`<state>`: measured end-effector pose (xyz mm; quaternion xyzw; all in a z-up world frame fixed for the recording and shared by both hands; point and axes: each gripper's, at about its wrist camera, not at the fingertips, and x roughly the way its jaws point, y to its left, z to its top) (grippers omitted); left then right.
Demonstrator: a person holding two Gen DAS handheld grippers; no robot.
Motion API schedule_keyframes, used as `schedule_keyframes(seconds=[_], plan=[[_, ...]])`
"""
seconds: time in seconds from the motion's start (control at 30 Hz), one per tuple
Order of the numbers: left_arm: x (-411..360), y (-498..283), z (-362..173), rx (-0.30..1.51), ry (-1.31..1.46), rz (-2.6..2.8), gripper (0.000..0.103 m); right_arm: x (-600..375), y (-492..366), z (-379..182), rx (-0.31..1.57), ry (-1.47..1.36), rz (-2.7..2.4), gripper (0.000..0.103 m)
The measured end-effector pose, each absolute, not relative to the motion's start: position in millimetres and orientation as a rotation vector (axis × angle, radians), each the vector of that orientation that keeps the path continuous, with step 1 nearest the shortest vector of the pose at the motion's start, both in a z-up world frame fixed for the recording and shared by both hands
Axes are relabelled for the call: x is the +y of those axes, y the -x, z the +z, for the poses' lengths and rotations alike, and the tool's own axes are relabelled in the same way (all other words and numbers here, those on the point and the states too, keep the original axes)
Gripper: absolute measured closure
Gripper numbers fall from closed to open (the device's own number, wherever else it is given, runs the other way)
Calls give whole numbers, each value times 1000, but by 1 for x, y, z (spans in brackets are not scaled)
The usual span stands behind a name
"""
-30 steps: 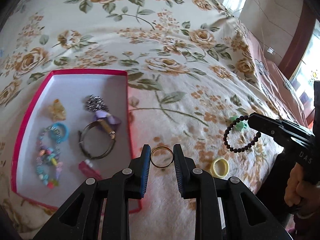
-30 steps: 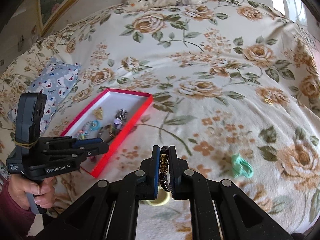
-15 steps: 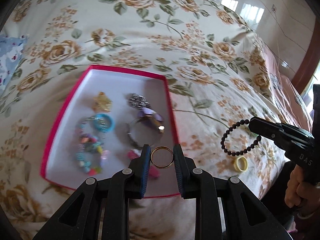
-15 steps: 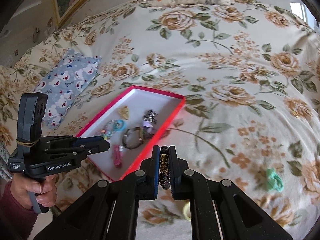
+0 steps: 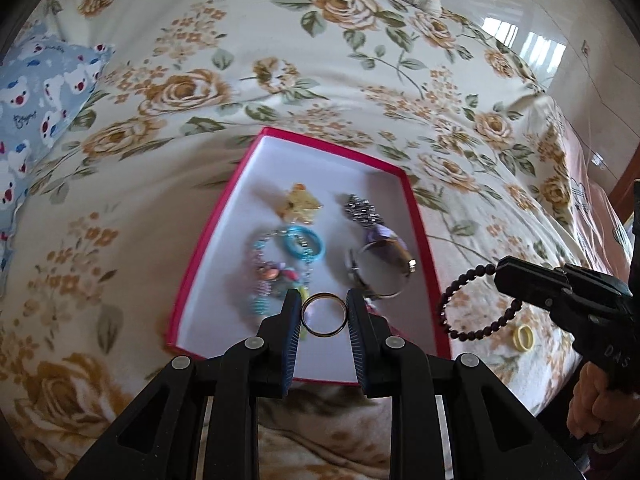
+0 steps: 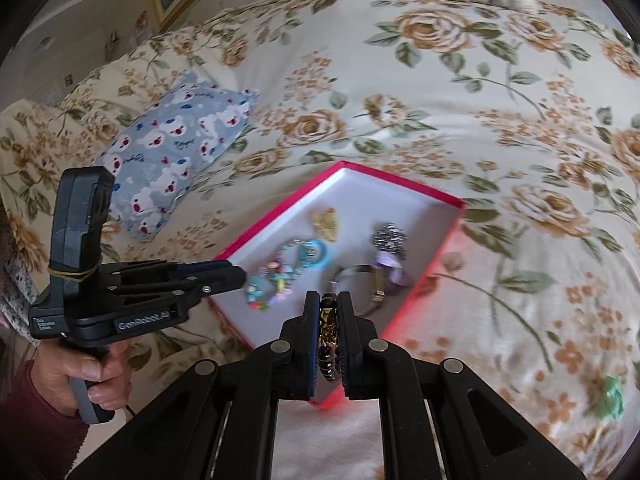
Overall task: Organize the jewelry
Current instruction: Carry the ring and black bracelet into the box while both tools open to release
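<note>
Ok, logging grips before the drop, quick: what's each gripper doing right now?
Left gripper: closed on the thin gold metal ring.
Right gripper: closed on the dark round-bead bracelet.

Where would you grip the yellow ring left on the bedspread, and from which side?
Across its band from directly above, one finger inside the hole and one outside. The yellow ring lies flat on the soft bedspread, so a side approach has almost no edge to catch.

Two wrist fisheyes, each angled down along its fingers; shared close view: red tray [image 5: 420, 216] on floral bedspread [image 6: 440, 92]
</note>
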<state>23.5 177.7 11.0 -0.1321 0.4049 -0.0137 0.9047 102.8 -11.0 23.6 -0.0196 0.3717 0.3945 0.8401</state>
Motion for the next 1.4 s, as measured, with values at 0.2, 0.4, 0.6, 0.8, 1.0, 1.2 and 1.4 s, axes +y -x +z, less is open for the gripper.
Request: schedule_keyframes(seconds=[0.2,0.4,0.6,0.8,1.0,1.2,1.4], plan=[[189,-27,5,846,270,6,81,23,-104,18,807,43,898,95],[198,-35,-4,864,260,35,81,49,-113,4,848,33,933,95],[201,-48,-21,892,265,40,81,55,-124,-20,899,42,904,95],[199,-60,-34,920,254,37,80,46,-134,-33,925,44,851,95],[198,-67,-40,929,246,42,80,43,-139,-42,943,49,826,95],[196,-67,-45,935,238,44,80,44,-139,-48,948,68,815,95],[195,-67,-46,936,244,45,79,42,-141,-52,959,58,809,95]])
